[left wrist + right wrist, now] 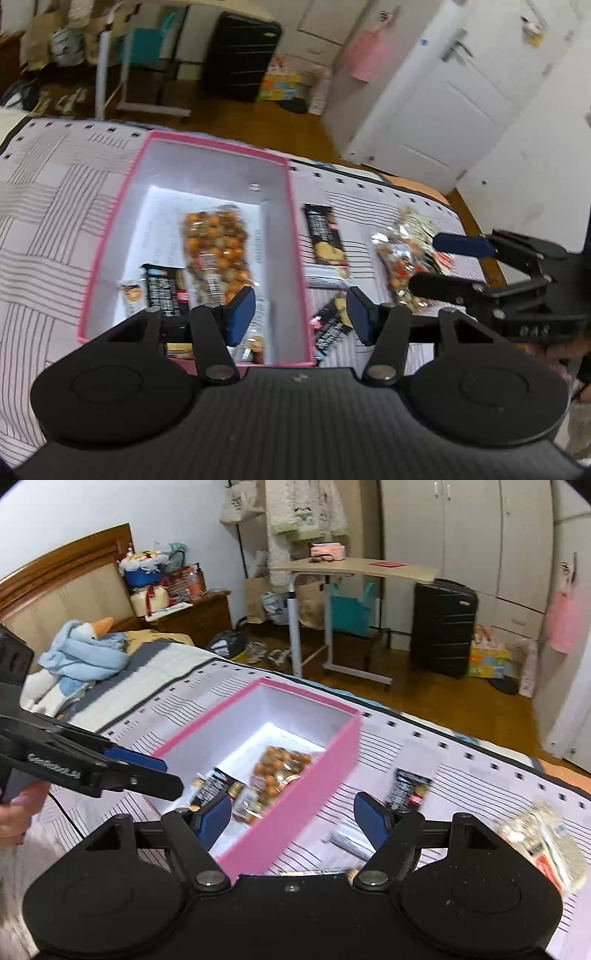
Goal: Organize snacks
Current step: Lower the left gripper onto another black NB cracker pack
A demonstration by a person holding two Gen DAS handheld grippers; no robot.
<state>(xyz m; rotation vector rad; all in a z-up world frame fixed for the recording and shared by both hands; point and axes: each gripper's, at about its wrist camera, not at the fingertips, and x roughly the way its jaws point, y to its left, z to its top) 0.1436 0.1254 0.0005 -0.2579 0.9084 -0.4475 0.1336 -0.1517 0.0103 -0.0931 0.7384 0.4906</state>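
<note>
A pink box (110,236) with a white inside lies on the striped bed cover; it also shows in the right wrist view (317,775). In it are an orange nut bag (216,251) and a black bar (162,291). Outside on the right lie a black biscuit bar (325,236), another black bar (330,328) and a silvery mixed-nut bag (402,258). My left gripper (301,314) is open and empty over the box's near right wall. My right gripper (291,821) is open and empty over the box's near corner; in the left wrist view it (428,258) hovers by the silvery bag.
The striped cover (48,206) reaches the bed edge at the far side. Beyond are a wooden floor, a black suitcase (443,627), a rolling side table (354,570) and white doors (443,103). A plush goose (85,653) lies at the bed head.
</note>
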